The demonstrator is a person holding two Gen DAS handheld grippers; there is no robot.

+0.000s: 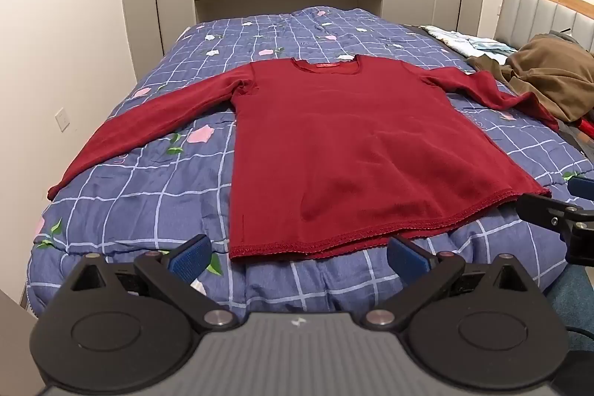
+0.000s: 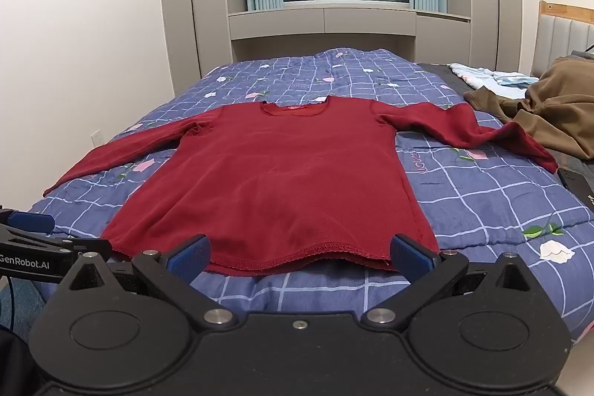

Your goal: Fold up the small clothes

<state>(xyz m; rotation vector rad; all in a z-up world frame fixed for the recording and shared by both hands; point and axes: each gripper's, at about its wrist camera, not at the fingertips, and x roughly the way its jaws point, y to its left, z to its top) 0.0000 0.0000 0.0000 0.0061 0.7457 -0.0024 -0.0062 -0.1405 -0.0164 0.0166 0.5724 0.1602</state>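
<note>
A dark red long-sleeved top (image 1: pixel 334 143) (image 2: pixel 274 184) lies flat on the bed, neck away from me, hem nearest, both sleeves spread sideways. My left gripper (image 1: pixel 299 257) hovers open just short of the hem's left half, nothing between its blue pads. My right gripper (image 2: pixel 300 257) stands open in front of the hem's right half, also with nothing in it. Each gripper shows at the edge of the other's view: the right one (image 1: pixel 564 210) and the left one (image 2: pixel 37 240).
The bed carries a blue checked quilt (image 1: pixel 148 195) (image 2: pixel 482 203) with flowers. A brown garment (image 1: pixel 549 77) (image 2: pixel 557 114) and pale folded cloths (image 1: pixel 467 41) (image 2: pixel 482 75) lie at the right by the headboard. A dark flat object (image 2: pixel 579 184) sits at the right edge. Wardrobes and a window stand beyond.
</note>
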